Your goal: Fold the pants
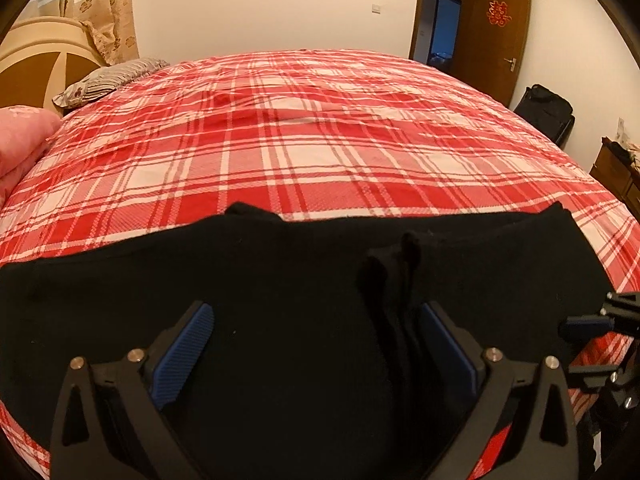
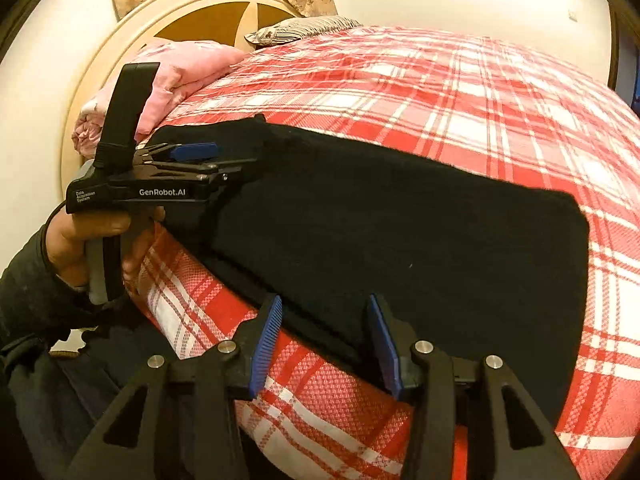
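Observation:
Black pants (image 1: pixel 300 280) lie folded in a long band across the near side of the red plaid bed (image 1: pixel 300 140). My left gripper (image 1: pixel 316 320) is open just above the cloth, and a raised ridge of fabric (image 1: pixel 400 272) stands by its right finger. In the right wrist view the pants (image 2: pixel 400 220) run from the bed's corner to the right. My right gripper (image 2: pixel 324 332) is open at their near edge, where the mattress side drops away. A hand (image 2: pixel 80 236) holds the left gripper (image 2: pixel 218 160) over the pants' far end. The right gripper (image 1: pixel 580 326) pokes in at the left view's right edge.
A pink quilt (image 2: pixel 180 68) and a striped pillow (image 2: pixel 304 28) lie by the round headboard (image 2: pixel 200 12). Plaid sheet stretches beyond the pants. Past the bed are a brown door (image 1: pixel 496 36), a black bag (image 1: pixel 544 112) and a wooden dresser (image 1: pixel 616 176).

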Demonstrator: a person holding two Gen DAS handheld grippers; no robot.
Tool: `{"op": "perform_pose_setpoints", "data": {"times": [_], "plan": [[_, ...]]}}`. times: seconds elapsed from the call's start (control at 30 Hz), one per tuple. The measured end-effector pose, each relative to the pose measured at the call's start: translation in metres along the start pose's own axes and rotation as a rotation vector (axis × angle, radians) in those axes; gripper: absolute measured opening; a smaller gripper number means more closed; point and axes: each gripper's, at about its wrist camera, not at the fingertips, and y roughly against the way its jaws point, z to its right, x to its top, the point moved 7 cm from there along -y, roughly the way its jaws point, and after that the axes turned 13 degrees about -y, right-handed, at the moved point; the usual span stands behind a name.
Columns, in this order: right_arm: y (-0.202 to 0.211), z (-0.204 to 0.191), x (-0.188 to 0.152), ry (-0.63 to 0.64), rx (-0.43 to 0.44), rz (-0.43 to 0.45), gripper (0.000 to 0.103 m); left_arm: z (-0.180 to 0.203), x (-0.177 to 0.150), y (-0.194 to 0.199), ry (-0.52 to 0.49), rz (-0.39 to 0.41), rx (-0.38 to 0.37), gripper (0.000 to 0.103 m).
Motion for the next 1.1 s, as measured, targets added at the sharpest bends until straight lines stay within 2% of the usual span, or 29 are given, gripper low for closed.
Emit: {"op": "perform_pose_setpoints", "data": {"times": [0.1, 0.23, 0.37, 0.47, 0.53, 0.6, 0.73, 0.83, 0.97, 1.03, 1.1], "plan": [[0.019, -0.012, 0.007, 0.023, 0.058, 0.089, 0.047, -0.014, -0.001, 0.018, -0.011, 0.027, 0.041, 0.103], [0.034, -0.023, 0.015, 0.038, 0.11, 0.153, 0.047, -0.072, -0.014, 0.045, 0.001, 0.055, 0.163, 0.103], [0.026, -0.027, 0.012, 0.048, 0.082, 0.15, 0.048, -0.16, -0.048, 0.064, 0.122, 0.003, 0.306, 0.103], [0.026, -0.029, 0.012, 0.05, 0.08, 0.157, 0.048, -0.207, -0.074, 0.076, 0.231, -0.001, 0.347, 0.102], [0.027, -0.03, 0.012, 0.055, 0.078, 0.169, 0.048, -0.228, -0.091, 0.074, 0.298, -0.019, 0.337, 0.098], [0.03, -0.031, 0.01, 0.053, 0.077, 0.179, 0.048, -0.237, -0.103, 0.067, 0.353, -0.026, 0.282, 0.084], [0.027, -0.027, 0.012, 0.039, 0.068, 0.179, 0.048, -0.238, -0.11, 0.051, 0.428, 0.001, 0.19, 0.08], [0.024, -0.026, 0.011, 0.028, 0.064, 0.171, 0.048, -0.231, -0.104, 0.046, 0.403, 0.02, 0.177, 0.078], [0.019, -0.029, 0.007, 0.034, 0.061, 0.161, 0.048, -0.225, -0.099, 0.038, 0.323, 0.008, 0.194, 0.075], [0.019, -0.031, 0.006, 0.042, 0.056, 0.161, 0.048, -0.227, -0.098, 0.039, 0.334, 0.014, 0.177, 0.068], [0.02, -0.033, 0.007, 0.049, 0.052, 0.17, 0.048, -0.225, -0.095, 0.043, 0.341, 0.018, 0.138, 0.039]]}}
